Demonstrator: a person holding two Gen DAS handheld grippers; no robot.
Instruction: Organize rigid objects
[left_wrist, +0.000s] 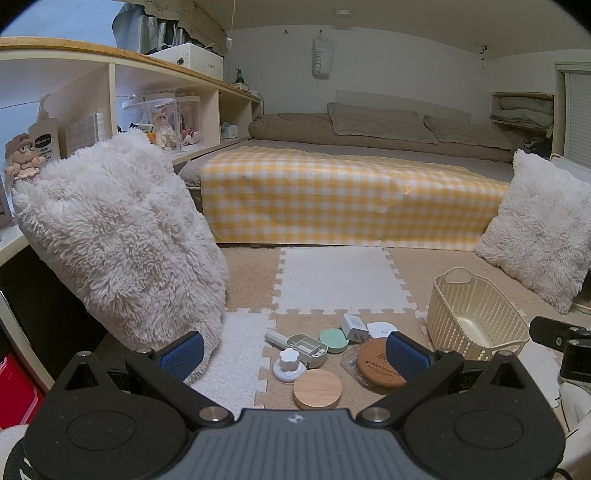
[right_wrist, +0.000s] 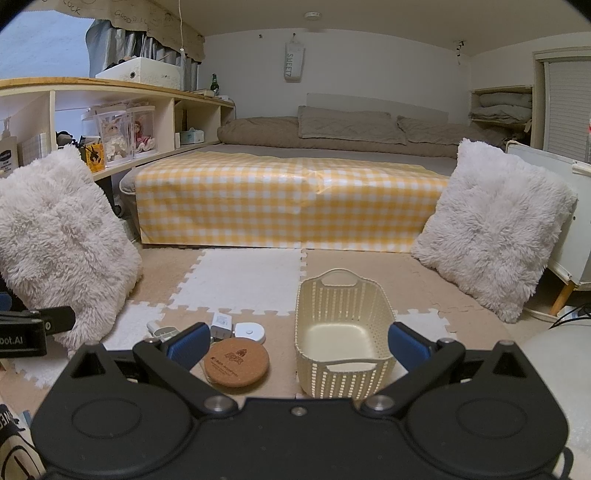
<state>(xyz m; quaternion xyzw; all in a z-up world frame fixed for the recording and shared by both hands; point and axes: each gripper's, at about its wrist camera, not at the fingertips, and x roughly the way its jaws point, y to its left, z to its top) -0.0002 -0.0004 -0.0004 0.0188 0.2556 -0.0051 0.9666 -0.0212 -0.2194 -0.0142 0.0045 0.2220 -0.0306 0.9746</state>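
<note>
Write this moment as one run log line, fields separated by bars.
left gripper open | right gripper open | basket empty | cork coaster on mat

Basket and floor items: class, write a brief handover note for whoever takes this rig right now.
Left gripper: open, empty, above the pile.
Right gripper: open, empty, near the basket.
Basket: on the mat, nothing inside.
On the mat left of it: cork coaster, wooden disc, green oval case, white charger, white knob piece.
Done: nothing.
Left: probably move every item into the basket.
</note>
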